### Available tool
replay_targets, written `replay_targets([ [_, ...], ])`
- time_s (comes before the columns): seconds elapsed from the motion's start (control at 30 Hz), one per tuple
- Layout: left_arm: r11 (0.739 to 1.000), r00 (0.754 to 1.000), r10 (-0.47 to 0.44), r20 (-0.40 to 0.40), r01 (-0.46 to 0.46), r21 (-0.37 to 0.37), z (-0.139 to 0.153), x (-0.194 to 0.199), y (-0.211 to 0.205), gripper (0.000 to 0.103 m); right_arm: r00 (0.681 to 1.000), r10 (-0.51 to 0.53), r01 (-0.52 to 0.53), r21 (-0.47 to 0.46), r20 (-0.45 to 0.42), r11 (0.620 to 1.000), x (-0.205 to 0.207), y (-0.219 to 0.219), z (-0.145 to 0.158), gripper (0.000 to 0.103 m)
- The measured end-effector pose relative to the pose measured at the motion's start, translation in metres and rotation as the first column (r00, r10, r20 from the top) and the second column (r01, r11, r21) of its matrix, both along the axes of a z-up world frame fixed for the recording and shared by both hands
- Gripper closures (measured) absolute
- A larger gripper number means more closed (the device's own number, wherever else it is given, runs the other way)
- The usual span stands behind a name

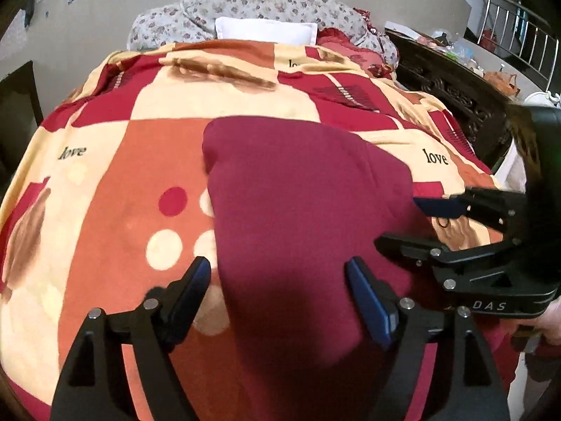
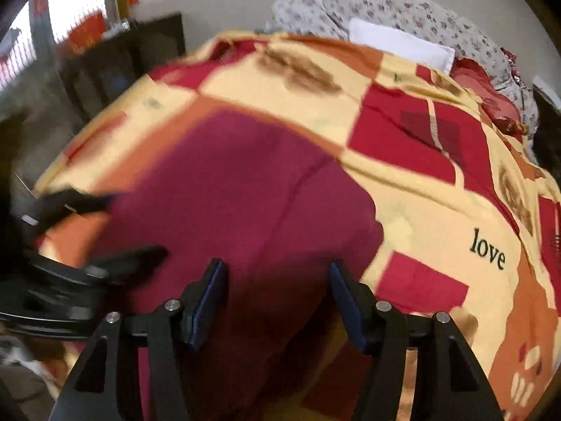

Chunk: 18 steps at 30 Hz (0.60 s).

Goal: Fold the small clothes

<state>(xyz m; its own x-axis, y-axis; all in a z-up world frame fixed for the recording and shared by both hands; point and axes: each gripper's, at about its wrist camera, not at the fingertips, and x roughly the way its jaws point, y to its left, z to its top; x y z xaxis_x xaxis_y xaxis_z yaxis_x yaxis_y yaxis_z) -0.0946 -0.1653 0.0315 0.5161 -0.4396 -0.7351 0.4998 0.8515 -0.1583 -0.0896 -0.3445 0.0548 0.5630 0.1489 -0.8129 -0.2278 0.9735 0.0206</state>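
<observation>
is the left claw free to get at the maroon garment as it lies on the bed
Probably yes. The left claw is open with the maroon garment lying flat on the patterned bedspread right below it, nothing between them. The right claw, also open, is over the garment's other edge, clear of it.

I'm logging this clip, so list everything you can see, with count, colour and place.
garment: one, maroon, flat on the bedspread, near edge
bedspread: one, red, orange and cream patches, covers the bed
quilt: one, grey floral, bunched at the far end
pillow: one, white, against the quilt
cabinet: one, dark carved wood, right of the bed
left tongs: one, black with blue pads, open above the garment
right tongs: one, same colours, open above the garment
</observation>
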Motion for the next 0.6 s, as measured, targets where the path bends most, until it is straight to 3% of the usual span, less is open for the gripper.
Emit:
replay_targets([
  [0.1,1.000,1.000,0.011,0.002,-0.011,-0.015,-0.001,-0.002,0.001,0.024,1.000,-0.018,0.018,0.083,-0.006,0.996,-0.007,-0.013,0.000,0.037],
  [0.4,0.999,0.998,0.030,0.053,-0.030,0.016,0.004,-0.011,0.001,0.023,0.994,0.033,-0.042,0.077,0.105,0.996,-0.075,0.008,0.042,0.036],
  [0.47,0.999,0.997,0.043,0.059,-0.044,0.013,0.003,-0.013,0.002,0.023,0.995,0.036,-0.043,0.075,0.093,0.996,-0.081,0.013,0.035,0.036],
  [0.57,0.999,0.997,0.053,0.059,-0.054,0.009,0.003,-0.016,0.003,0.023,1.000,0.013,-0.013,-0.008,0.017,1.000,-0.074,0.021,0.001,0.036],
  [0.6,0.998,0.996,0.058,0.062,-0.058,0.008,0.003,-0.018,0.003,0.023,1.000,0.006,-0.006,0.003,-0.002,1.000,-0.073,0.022,-0.009,0.036],
])
